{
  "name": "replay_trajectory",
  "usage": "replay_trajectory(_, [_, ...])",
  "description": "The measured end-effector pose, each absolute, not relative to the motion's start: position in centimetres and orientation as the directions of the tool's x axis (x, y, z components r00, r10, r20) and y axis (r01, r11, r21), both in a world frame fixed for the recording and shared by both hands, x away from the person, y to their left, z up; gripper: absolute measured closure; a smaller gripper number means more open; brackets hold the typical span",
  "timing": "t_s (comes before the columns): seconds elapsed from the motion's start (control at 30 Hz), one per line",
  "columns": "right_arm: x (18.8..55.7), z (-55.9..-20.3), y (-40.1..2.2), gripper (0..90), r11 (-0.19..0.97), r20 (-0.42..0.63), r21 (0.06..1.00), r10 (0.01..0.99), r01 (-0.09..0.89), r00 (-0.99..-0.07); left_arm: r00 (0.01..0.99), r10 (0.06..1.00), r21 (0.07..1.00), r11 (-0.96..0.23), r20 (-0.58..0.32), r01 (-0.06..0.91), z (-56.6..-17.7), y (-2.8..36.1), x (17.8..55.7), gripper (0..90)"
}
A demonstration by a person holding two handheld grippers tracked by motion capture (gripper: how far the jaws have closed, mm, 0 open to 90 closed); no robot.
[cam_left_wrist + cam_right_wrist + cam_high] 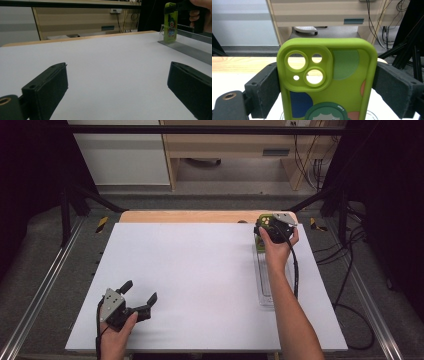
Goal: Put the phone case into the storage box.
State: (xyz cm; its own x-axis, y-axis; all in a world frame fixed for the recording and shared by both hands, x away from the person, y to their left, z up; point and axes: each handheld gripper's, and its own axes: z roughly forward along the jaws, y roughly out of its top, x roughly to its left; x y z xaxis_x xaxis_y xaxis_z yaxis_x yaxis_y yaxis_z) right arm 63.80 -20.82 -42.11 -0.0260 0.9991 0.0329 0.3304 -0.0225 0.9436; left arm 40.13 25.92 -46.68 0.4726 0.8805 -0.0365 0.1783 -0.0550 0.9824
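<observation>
While you are holding the green phone case (327,82) upright over the clear tray (265,290) at the table's (200,270) far right | right gripper (272,227) fingers are clamping its long edges | left gripper (132,302) fingers are resting apart | it is looking light, soft, flexible: keep gripping both side edges gently.

Green phone case (327,82), cartoon print, camera cutouts at top, held upright, clamped at both sides, over clear tray (263,285), table's far right

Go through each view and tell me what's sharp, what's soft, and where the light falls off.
High view: even light on the white table, surroundings dark. Left gripper view: the open left gripper is near and soft; the green phone case is small but readable. Right gripper view: the case, clamped by the right gripper, is sharp; the background looks softer.
</observation>
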Motion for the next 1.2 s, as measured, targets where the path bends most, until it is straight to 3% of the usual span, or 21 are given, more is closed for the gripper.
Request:
replay_trajectory(0.47, [63.6,-41.8,-20.8,14.2,-0.003,0.010,0.950,1.000,0.314,-0.022,0.472,0.881,0.983,-0.059,-0.032,0.176,-46.7,25.9,40.1,2.6])
replay_trajectory(1.2, [62.8,-40.8,-20.6,8.1,0.012,-0.006,0.953,1.000,0.303,-0.021,0.465,0.885,0.983,-0.065,-0.023,0.173,-46.6,26.0,40.1,2.5])
